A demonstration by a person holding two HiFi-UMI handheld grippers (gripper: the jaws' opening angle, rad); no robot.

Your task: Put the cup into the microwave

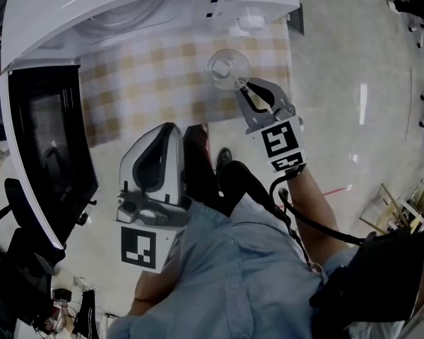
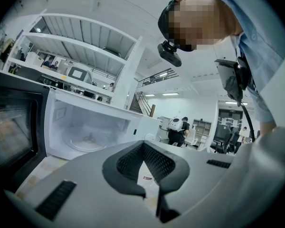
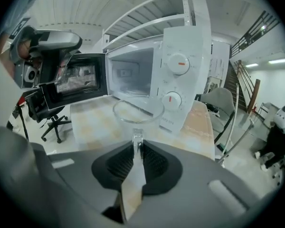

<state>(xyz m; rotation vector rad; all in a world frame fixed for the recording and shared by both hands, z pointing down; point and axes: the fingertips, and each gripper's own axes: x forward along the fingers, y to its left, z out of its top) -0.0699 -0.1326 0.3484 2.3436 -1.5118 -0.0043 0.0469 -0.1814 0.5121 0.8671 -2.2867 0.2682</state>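
Off the microwave's [image 1: 127, 2] control-panel end, in front of the knobs [image 3: 178, 64], sits the cup [image 1: 228, 68]: clear glass, upright, over the checked desk [image 1: 148, 83]. Can't tell whether its base is touching the cloth or just clear of it.

Right tool [image 1: 246, 89] is pinching the cup's handle. The right gripper view shows the pads pressed onto the thin glass handle, with the cup bowl just beyond the tips. The handle points away from the microwave, back toward the person, so the tool's line runs straight at the panel, not at the opening.

Key relation: the cavity [image 3: 130, 72] is offset sideways from the cup, toward the microwave's door side. The door [image 1: 46, 140] is swung fully open and stands out on that far side, so the mouth looks unobstructed. My read is that the next move is a lateral shift along the microwave front to the opening, then push in over the sill. The risk is clipping the panel-side edge of the opening if the push starts too early.

Left tool [image 1: 171, 129] is pressed together with nothing between its tips. It hangs in front of the microwave's cavity, well apart from the cup and back near the person's body. The right tool is the one on the job. The left sits close to the path to the opening and may need to keep back.
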